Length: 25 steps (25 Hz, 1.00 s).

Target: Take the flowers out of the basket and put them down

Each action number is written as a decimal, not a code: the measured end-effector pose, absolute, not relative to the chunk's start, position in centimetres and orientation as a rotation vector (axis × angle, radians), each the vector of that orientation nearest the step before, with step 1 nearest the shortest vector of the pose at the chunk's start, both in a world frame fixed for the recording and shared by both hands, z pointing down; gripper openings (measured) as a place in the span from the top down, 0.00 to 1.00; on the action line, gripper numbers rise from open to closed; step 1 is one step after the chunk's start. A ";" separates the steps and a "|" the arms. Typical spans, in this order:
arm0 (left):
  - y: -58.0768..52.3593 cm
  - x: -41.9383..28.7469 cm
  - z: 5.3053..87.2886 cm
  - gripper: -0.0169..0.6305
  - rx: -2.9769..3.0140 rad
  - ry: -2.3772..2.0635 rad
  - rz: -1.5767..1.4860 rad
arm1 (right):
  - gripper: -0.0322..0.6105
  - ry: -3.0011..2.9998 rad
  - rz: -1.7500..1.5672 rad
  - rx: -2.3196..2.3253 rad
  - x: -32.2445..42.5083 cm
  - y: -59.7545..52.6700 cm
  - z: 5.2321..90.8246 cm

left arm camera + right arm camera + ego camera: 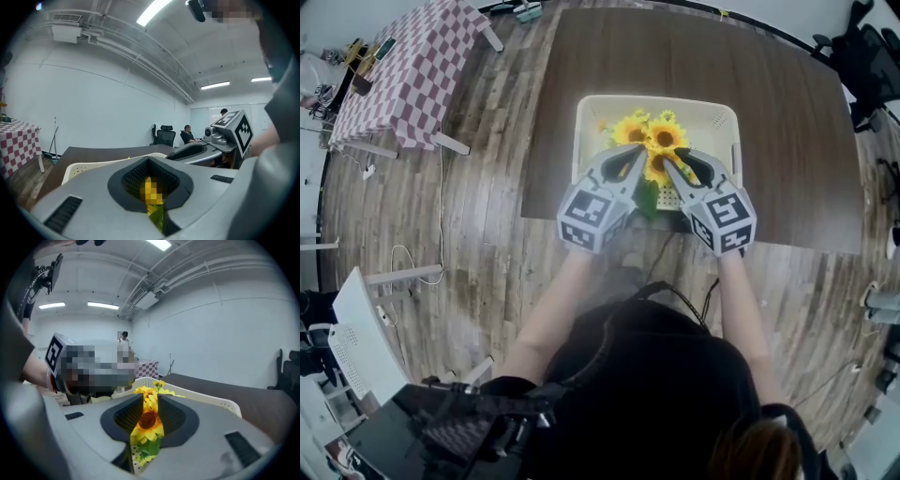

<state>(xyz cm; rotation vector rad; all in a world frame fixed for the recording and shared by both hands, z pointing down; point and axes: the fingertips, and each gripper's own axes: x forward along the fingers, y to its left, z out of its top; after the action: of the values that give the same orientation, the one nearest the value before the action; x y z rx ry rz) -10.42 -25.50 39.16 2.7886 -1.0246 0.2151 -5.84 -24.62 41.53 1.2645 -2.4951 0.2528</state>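
If the flowers [661, 139] are lifted now: they may be dropped back into the basket [717, 117].
Left gripper [636, 155]: fingers [93, 187] pressed together.
Right gripper [669, 167]: fingers [211, 423] spread, nothing pinched.

Perforated plastic basket [656, 100], matt wood-grain table [787, 141] (dark brown), checked cloth [412, 66]

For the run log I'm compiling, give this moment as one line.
phase: reaching into basket | left gripper: shut, over sunflowers | right gripper: open, sunflower showing between jaws | sunflowers: in basket
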 end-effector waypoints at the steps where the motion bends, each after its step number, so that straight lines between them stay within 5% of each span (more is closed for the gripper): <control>1: -25.7 -10.5 39.2 0.96 2.783 -1.027 0.217 | 0.79 -2.472 0.234 1.251 -5.6 -24.8 41.8; 11: -27.3 -11.2 39.7 0.96 2.759 -1.039 0.233 | 0.66 -2.330 0.099 1.054 -4.8 -26.3 44.0; 21: -27.9 -11.6 40.2 0.96 2.751 -1.022 0.248 | 0.66 -2.291 0.091 0.876 -5.7 -26.6 45.8; 25: -28.0 -11.6 40.3 0.96 2.747 -1.015 0.258 | 0.78 -2.285 0.085 0.881 -5.8 -26.8 45.8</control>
<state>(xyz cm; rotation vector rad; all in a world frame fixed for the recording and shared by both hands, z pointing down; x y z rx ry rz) -11.56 -28.01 40.35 2.7466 -1.0152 0.2578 -5.77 -26.81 45.79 0.8812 -2.2855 0.0854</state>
